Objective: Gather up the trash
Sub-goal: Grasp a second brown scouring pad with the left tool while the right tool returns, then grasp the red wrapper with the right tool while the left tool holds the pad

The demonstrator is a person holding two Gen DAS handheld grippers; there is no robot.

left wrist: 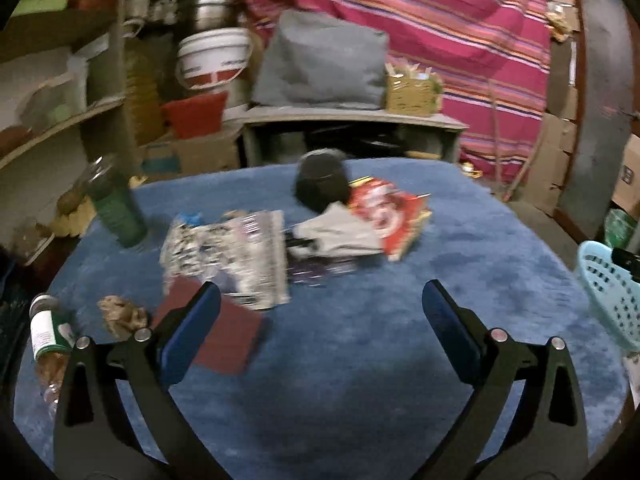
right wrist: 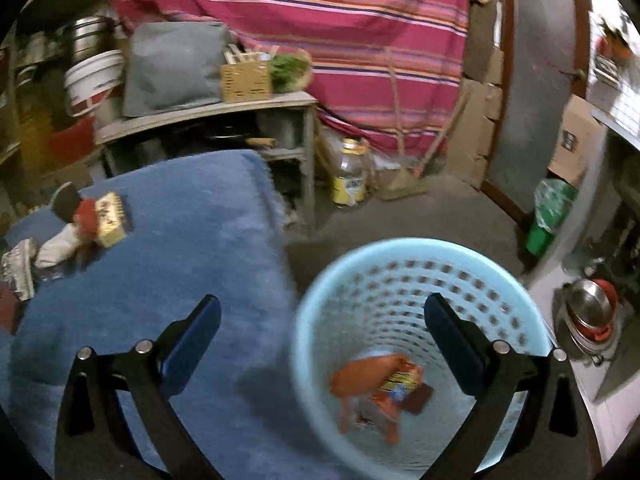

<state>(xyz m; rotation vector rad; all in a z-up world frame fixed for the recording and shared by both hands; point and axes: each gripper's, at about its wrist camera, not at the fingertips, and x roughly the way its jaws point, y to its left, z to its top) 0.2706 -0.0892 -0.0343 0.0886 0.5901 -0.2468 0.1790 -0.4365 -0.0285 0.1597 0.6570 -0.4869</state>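
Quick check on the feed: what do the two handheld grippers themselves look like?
Both match. The left gripper and right gripper each have two black angular arms with triangular cutouts, round silver pivot pins, and flat blue pads on the finger tips. No cables, markings, hands or sleeves are visible.

Tabletop [left wrist: 360,360] cover: plain blue pile. Perforated plastic basket [right wrist: 400,276]: pale blue; orange crumpled wrapper [right wrist: 368,376] inside, with yellow print. Flat cardboard box [left wrist: 394,216]: red and white face, yellow edge. Standing plastic bottle [left wrist: 116,208]: green. Glossy foil packet [left wrist: 236,252]: black-and-white print. Flat card sheet [left wrist: 224,336]: maroon. Hanging cloth backdrop [left wrist: 440,32]: magenta with orange, white and navy stripes. Both tool pads [left wrist: 188,336]: dark blue on black arms.
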